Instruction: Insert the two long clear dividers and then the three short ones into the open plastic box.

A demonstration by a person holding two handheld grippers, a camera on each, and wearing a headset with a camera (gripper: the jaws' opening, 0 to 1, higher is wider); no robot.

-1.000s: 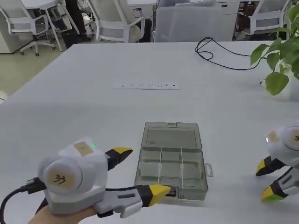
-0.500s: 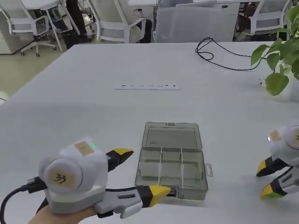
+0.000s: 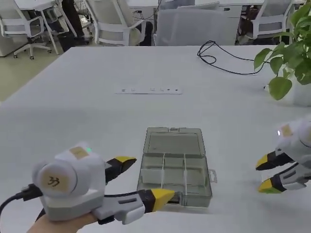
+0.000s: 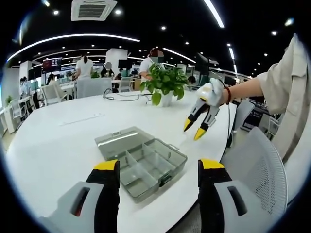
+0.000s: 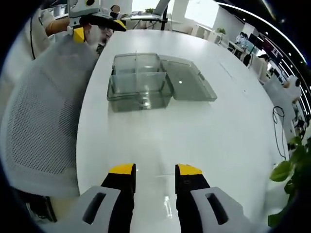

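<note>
Open plastic box (image 3: 175, 198) near the front of the white desk (image 3: 87, 116), lid (image 3: 174, 143) laid flat behind it. Inside, clear dividers (image 3: 164, 168) upright, splitting the box into compartments; exact count hard to tell. Left hand-held gripper (image 3: 146, 177) spread wide and empty, at the box's left front corner, one yellow tip close to the front wall. Right hand-held gripper (image 3: 261, 177) well apart on the right, jaws parted less widely, holding nothing, pointing toward the box. Farther back: power strip (image 3: 148, 90), black cable (image 3: 218, 60), green plant (image 3: 286, 53).
</note>
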